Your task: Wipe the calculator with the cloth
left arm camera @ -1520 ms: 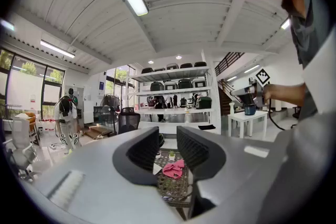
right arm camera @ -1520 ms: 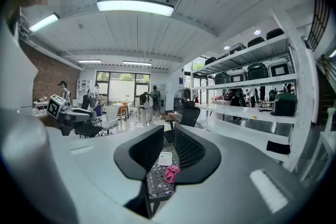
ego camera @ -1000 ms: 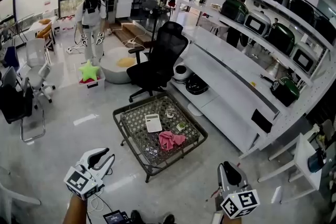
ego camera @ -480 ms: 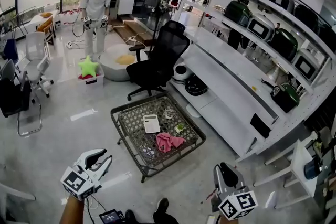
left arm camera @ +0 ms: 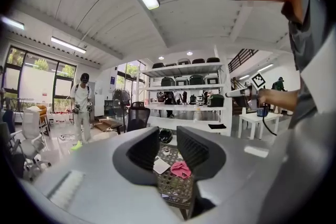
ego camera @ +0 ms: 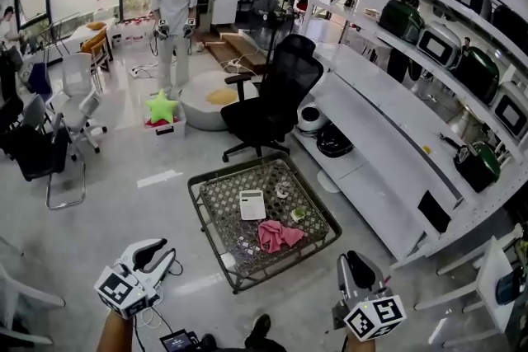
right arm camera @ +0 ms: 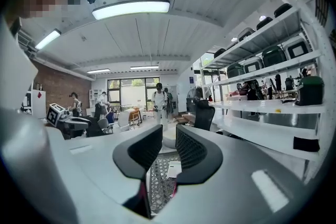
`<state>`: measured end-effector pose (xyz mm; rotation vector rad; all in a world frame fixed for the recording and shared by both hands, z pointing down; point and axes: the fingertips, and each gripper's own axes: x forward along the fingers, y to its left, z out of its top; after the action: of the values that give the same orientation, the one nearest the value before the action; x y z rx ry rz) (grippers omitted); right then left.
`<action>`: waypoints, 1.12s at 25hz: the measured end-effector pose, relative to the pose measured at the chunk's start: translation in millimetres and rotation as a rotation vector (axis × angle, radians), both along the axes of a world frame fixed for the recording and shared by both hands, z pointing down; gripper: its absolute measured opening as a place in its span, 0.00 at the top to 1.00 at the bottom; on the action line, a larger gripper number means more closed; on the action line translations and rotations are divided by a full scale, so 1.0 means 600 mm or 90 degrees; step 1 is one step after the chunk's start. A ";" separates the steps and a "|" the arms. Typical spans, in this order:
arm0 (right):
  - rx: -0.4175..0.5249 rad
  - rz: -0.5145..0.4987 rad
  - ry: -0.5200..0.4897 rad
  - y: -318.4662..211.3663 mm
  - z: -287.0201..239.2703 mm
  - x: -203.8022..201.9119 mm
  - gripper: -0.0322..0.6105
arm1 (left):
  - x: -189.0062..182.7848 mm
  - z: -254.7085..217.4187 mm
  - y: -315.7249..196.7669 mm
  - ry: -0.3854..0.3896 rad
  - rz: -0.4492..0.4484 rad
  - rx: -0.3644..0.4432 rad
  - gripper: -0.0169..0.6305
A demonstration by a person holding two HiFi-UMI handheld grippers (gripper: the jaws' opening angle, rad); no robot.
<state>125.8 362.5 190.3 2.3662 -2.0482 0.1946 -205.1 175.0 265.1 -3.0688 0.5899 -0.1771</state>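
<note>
Grey jaws on both sides, nothing between them. Your left gripper [ego camera: 164, 251], lower left of the head view, has a narrow gap. Your right gripper [ego camera: 353, 261], lower right, matches it, its jaws having just eased slightly apart. Both sit well short of the table [ego camera: 213, 233].

Step in hand, as I judge it: closing in to fetch the cloth [ego camera: 278, 236]. You'll need to spread the jaws wider before you reach it. Pinch a raised fold rather than the flat edge, so enough fabric hangs free to wipe with. Let the other gripper steady the calculator [ego camera: 252, 204], since it will likely slide on the woven top.

The calculator lies flat at centre frame, just up-left of the pink cloth and apart from it. Its long axis runs near vertical in the frame, away from you. Which end carries the display is too small to tell. Stroke along that axis.
</note>
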 end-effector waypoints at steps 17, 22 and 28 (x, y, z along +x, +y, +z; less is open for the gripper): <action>-0.029 -0.152 -0.037 -0.174 0.058 0.176 0.86 | 0.127 -0.016 0.009 -0.011 -0.149 -0.047 0.81; -0.018 -0.193 -0.059 -0.215 0.082 0.185 0.86 | 0.139 -0.019 -0.002 -0.021 -0.188 -0.041 0.81; -0.031 -0.192 -0.062 -0.210 0.080 0.233 0.86 | 0.205 -0.031 0.002 -0.032 -0.174 -0.037 0.81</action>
<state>265.4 236.8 238.2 2.0247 -2.3791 0.3561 -82.0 176.0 246.5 -3.0142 1.0177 -0.2765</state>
